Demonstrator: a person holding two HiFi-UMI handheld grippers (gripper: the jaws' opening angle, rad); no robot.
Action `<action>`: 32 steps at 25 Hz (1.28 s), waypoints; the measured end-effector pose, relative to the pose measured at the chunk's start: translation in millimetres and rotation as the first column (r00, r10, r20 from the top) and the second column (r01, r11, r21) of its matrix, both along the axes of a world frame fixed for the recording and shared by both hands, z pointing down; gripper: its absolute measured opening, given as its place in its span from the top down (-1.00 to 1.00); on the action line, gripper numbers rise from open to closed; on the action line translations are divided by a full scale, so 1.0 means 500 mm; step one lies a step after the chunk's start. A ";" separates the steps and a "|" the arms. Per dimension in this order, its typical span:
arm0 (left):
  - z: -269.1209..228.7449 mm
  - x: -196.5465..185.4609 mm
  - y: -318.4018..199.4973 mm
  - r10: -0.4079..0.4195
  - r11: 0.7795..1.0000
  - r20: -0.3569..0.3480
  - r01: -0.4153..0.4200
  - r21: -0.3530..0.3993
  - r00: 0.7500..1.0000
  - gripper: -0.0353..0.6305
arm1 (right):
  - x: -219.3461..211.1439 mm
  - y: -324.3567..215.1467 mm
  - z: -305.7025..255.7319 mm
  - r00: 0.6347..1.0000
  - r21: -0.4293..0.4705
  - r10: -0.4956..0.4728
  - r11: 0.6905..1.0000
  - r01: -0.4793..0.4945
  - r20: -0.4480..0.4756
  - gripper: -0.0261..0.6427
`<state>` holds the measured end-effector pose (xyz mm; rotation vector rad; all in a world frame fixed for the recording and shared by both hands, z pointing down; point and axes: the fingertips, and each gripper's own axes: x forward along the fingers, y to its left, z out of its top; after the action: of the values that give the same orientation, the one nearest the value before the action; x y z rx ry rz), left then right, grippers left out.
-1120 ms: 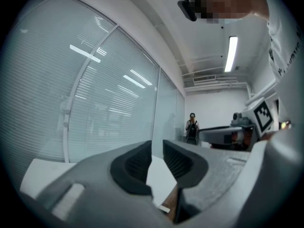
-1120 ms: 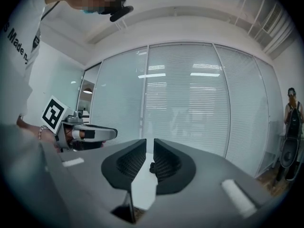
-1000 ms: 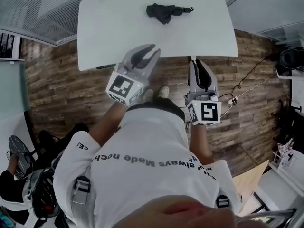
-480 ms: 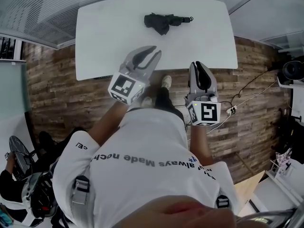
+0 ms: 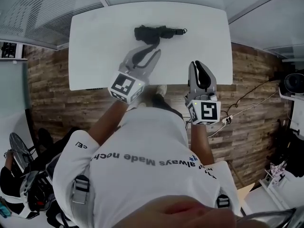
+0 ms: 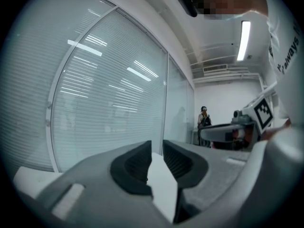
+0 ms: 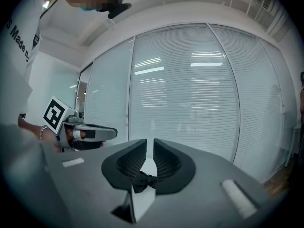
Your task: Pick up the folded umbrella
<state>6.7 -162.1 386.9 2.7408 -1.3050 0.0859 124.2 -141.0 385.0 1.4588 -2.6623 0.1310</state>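
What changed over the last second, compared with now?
The left hand-held gripper and right hand-held gripper moved forward over the near edge of the white table, the left close to the black folded umbrella. Nothing grasped; umbrella unmoved, jaws stay shut.

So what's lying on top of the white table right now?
A folded black umbrella lies toward the far side of the table. Nothing else shows. The left gripper and right gripper cover patches of the nearer tabletop, so those cannot be checked.
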 end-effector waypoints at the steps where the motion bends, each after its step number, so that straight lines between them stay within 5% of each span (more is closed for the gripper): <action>1: 0.002 0.012 -0.025 -0.008 1.000 0.003 0.008 -0.003 1.000 0.67 | 0.015 -0.027 0.001 1.000 -0.003 -0.004 1.000 0.004 0.002 0.79; 10: 0.020 0.103 -0.196 -0.061 0.998 0.026 0.062 -0.016 0.998 0.67 | 0.120 -0.214 0.017 0.999 -0.016 -0.050 0.999 0.050 0.009 0.79; 32: 0.040 0.020 -0.318 -0.049 0.998 0.045 0.051 -0.040 0.998 0.67 | 0.040 -0.336 0.011 0.999 -0.020 -0.041 0.999 0.040 -0.015 0.80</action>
<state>16.9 -321.4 406.7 2.6847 -1.3663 0.1675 144.1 -309.2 390.3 1.3938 -2.6689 0.1421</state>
